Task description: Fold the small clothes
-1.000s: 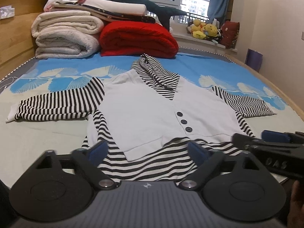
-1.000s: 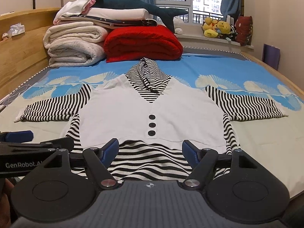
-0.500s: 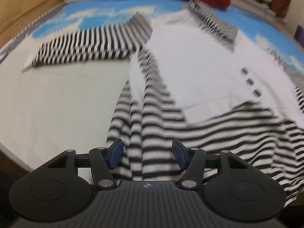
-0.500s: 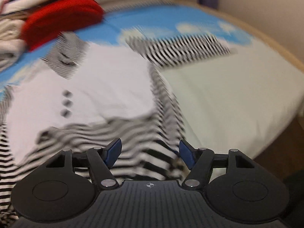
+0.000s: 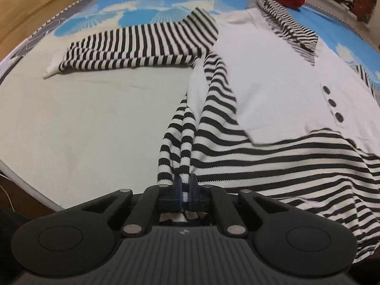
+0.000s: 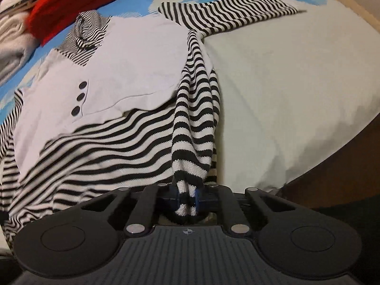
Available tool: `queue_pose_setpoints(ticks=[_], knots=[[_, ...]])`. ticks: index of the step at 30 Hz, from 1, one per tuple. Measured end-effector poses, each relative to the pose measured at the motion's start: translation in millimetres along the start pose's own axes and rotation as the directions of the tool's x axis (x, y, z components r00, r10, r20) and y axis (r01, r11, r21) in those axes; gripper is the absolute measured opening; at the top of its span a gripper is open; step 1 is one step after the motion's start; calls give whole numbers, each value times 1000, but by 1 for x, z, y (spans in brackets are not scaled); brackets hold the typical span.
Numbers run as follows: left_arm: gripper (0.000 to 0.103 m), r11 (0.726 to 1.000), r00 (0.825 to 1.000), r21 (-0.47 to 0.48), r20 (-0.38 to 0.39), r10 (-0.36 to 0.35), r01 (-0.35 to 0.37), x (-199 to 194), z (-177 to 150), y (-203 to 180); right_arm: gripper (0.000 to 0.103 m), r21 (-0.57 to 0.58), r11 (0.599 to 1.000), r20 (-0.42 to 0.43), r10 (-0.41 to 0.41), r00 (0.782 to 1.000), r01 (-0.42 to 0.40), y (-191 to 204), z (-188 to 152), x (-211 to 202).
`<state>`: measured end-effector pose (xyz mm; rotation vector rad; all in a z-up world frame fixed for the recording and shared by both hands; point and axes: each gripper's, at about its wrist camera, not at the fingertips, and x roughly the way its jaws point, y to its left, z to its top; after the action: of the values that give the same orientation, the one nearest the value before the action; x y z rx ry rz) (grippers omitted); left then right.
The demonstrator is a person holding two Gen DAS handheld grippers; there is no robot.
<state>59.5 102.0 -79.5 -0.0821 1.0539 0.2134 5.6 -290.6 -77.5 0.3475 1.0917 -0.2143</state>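
Bed (image 5: 83, 118); striped top (image 5: 273, 76) flat, white front; both jaws just closed, pinching hem.

Black left gripper (image 5: 184, 191), blue pads (image 5: 178, 190), ribbed grey housing, silver screws

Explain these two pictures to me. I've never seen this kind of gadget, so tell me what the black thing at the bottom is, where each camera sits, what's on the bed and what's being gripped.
The black thing is a hand-held two-finger gripper; a person carries one in each hand, and a wide-angle camera on each looks along its fingers. One picture comes from the left gripper, the other from the right gripper. On the bed sheet lies a small striped top with a white buttoned front, sleeves spread out. A red blanket sits at the far end. Both grippers have just closed, each pinching a bottom corner of the top's striped hem.
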Motion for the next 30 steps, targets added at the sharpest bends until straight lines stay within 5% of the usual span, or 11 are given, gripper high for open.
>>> queue_pose_setpoints(ticks=[3,7,10,14,16,19,21,24,28,30], knots=[[10,998,993,58,115,2,-9,-26,-5,-17,10,-35,999,-18,-38,999,37,0,2,1],[14,986,973,149,204,-106,77,-50,-11,-40,11,-82,993,3,-82,997,82,0,2,-5],[14,983,979,121,133,-155,139,-38,-12,-43,17,-26,998,76,-48,996,50,-2,4,-19],[14,988,985,54,-101,-139,145,-4,-18,-38,31,-34,999,192,-25,981,32,5,8,-30],[14,990,988,45,-78,-132,135,-12,-10,-35,40,-54,998,128,-29,991,36,8,8,-18],[24,985,986,98,73,-151,144,-47,9,-41,44,-42,994,-32,-99,995,97,2,3,10],[46,982,971,104,163,-176,160,-69,28,-42,44,-8,996,9,-88,996,88,1,7,1],[50,976,922,120,324,-212,182,-103,65,-40,44,-41,996,184,-72,980,81,10,15,-29],[68,976,820,133,529,-219,175,-137,122,-25,44,-95,995,378,17,926,21,23,29,-70],[73,978,793,147,575,-204,145,-142,148,-18,46,-116,993,461,79,884,-28,29,45,-91]])
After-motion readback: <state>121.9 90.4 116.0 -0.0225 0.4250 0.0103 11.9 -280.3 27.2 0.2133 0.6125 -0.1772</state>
